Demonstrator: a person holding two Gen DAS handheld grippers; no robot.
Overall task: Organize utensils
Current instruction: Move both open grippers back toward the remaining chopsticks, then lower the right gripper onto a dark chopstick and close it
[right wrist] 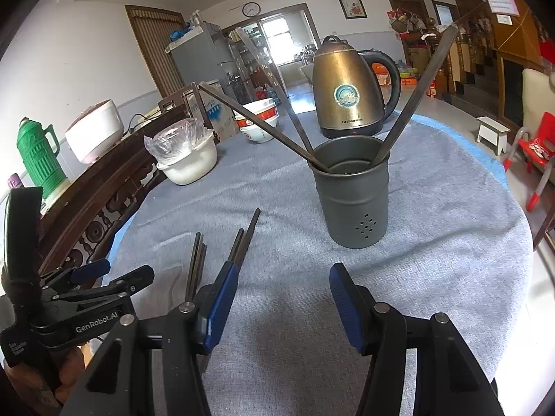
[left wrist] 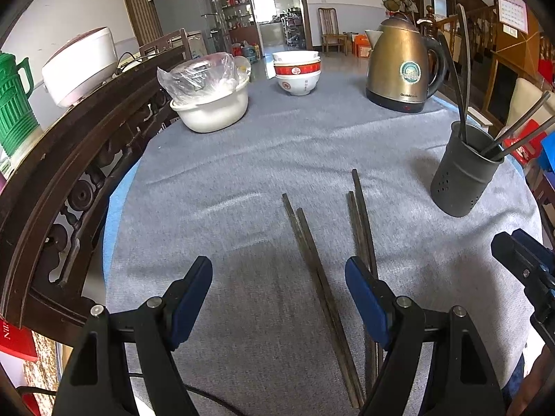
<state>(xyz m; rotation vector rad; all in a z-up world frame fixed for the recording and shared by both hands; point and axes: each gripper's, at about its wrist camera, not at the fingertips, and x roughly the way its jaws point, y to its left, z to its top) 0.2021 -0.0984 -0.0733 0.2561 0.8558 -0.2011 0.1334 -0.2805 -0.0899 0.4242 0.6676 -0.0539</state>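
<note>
Several dark chopsticks (left wrist: 314, 260) lie in two loose pairs on the grey tablecloth (left wrist: 225, 180). My left gripper (left wrist: 279, 279) is open just above them, and one pair runs between its fingers. A dark grey holder (left wrist: 463, 173) with several chopsticks leaning in it stands to the right. In the right wrist view the holder (right wrist: 353, 194) stands straight ahead, and my right gripper (right wrist: 282, 280) is open and empty in front of it. The loose chopsticks (right wrist: 239, 246) lie to its left, beside the left gripper (right wrist: 104, 277).
A bronze kettle (left wrist: 402, 66) stands at the back right. Stacked bowls (left wrist: 297, 71) and a white basin (left wrist: 211, 104) with a plastic bag stand at the back. A dark carved wooden rail (left wrist: 69, 173) runs along the left edge.
</note>
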